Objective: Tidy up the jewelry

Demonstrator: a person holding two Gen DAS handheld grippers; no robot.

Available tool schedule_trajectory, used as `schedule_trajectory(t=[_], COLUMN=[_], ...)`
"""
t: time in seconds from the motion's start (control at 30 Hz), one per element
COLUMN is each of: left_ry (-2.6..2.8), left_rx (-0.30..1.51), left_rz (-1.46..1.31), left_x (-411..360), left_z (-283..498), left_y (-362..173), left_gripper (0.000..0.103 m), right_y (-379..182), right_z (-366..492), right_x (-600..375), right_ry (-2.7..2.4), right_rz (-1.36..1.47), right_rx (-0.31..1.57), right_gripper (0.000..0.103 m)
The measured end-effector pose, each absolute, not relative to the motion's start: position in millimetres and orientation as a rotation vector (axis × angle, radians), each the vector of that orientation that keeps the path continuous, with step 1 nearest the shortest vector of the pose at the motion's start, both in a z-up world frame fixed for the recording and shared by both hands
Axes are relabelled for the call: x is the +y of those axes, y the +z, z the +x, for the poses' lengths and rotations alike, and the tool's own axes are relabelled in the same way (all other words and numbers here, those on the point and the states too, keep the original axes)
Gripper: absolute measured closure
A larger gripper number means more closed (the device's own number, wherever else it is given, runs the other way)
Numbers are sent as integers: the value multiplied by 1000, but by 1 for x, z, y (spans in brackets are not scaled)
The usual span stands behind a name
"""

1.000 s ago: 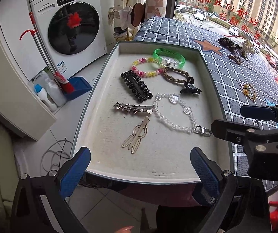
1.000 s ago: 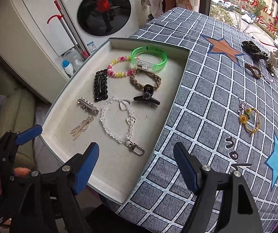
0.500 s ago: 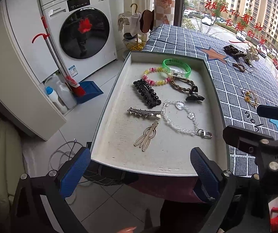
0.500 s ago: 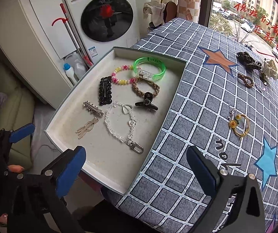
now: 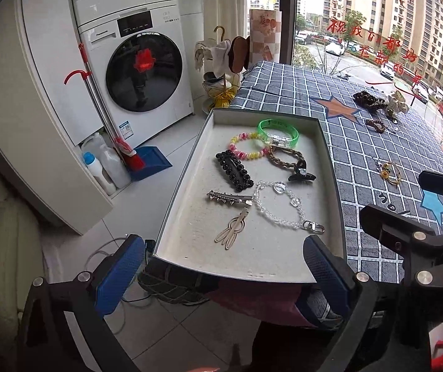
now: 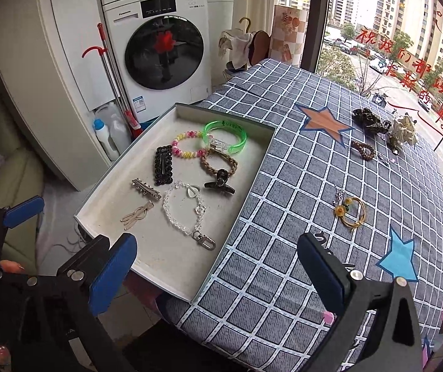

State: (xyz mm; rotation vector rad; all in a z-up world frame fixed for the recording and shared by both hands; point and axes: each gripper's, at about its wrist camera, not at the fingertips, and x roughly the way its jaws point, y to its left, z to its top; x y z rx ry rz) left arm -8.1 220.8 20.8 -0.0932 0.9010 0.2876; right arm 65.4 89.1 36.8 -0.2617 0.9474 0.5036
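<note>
A shallow grey tray (image 5: pixel 196 226) overhangs the table's left edge. In it lie a green bangle (image 5: pixel 278 127), a pink-and-yellow bead bracelet (image 5: pixel 246 145), a black hair clip (image 5: pixel 232 170), a braided brown band (image 5: pixel 285 156), a black claw clip (image 5: pixel 302 173), a clear bead chain (image 5: pixel 278 204), a spiked silver clip (image 5: pixel 229 198) and a gold clip (image 5: pixel 232 231). My left gripper (image 5: pixel 223 263) hangs open above the tray's near end, holding nothing. My right gripper (image 6: pixel 218 266) is open wide over the tray's near right corner (image 6: pixel 190 297), also holding nothing. A gold flower bracelet (image 6: pixel 350 210) lies on the cloth.
The checked blue tablecloth (image 6: pixel 283 186) also carries a brown bead bracelet (image 6: pixel 362 148), a dark scrunchie (image 6: pixel 368 119) and a cream flower piece (image 6: pixel 402 130) at the far right. Left of the table are a washing machine (image 5: pixel 141 71), a red mop (image 5: pixel 97 108), bottles (image 5: pixel 97 167) and a beige seat (image 6: pixel 10 179).
Both grippers have risen and drawn back from the tray, so it looks smaller and farther away. The right gripper's jaws have spread wider. Nothing in the tray has moved.
</note>
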Motion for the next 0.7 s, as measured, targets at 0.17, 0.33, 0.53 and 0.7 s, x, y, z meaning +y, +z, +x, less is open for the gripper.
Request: schedule_trajectory(t=[0.17,0.33,0.53,0.7], left_ry=[288,291,301,310], left_rx=[895,904,909,911], left_rz=[-84,-77,-79,-78], left_x=[218,216,217,218], left_z=[-11,-12,-13,-14], left_y=[23,22,20,19], left_gripper=[0,0,0,0], right_y=[38,39,37,37], right_z=[63,63,62,63], right_x=[85,80,76,76], right_ry=[494,481,472,472], right_rz=[-248,-245,-244,-242], right_rx=[936,929,931,930], right_gripper=[0,0,0,0])
